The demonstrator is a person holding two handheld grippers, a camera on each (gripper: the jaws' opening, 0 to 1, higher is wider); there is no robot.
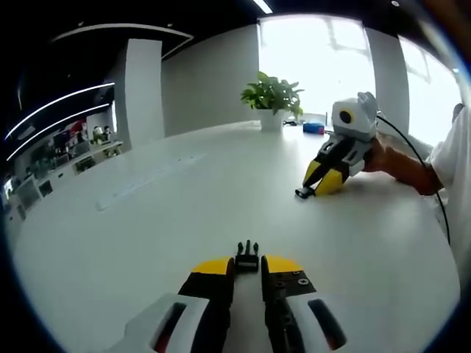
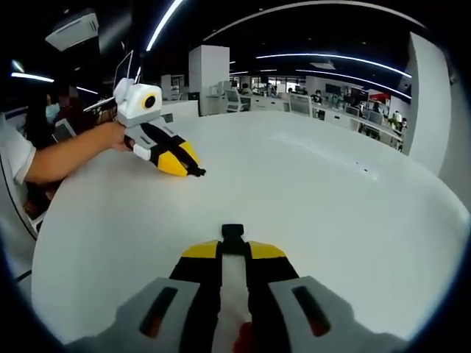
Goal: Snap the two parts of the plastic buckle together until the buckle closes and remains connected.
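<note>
A black pronged buckle half (image 1: 247, 257) sticks out from the tips of my left gripper (image 1: 247, 268), whose yellow-tipped jaws are shut on it, low over the white table (image 1: 147, 243). In the right gripper view, my right gripper (image 2: 232, 251) is shut on the other black buckle half (image 2: 232, 234), which pokes forward past its tips. The two grippers face each other across the table, well apart. The right gripper (image 1: 318, 184) with its black piece (image 1: 302, 193) appears at the upper right. The left gripper (image 2: 184, 168) with its piece (image 2: 198, 173) appears at the upper left.
A potted plant (image 1: 271, 99) and a small blue object (image 1: 313, 128) stand at the table's far edge. A person's hand (image 1: 397, 158) and forearm (image 2: 66, 158) hold the grippers. A cable (image 1: 423, 165) trails from the right gripper. Office desks (image 2: 331, 103) lie beyond the table.
</note>
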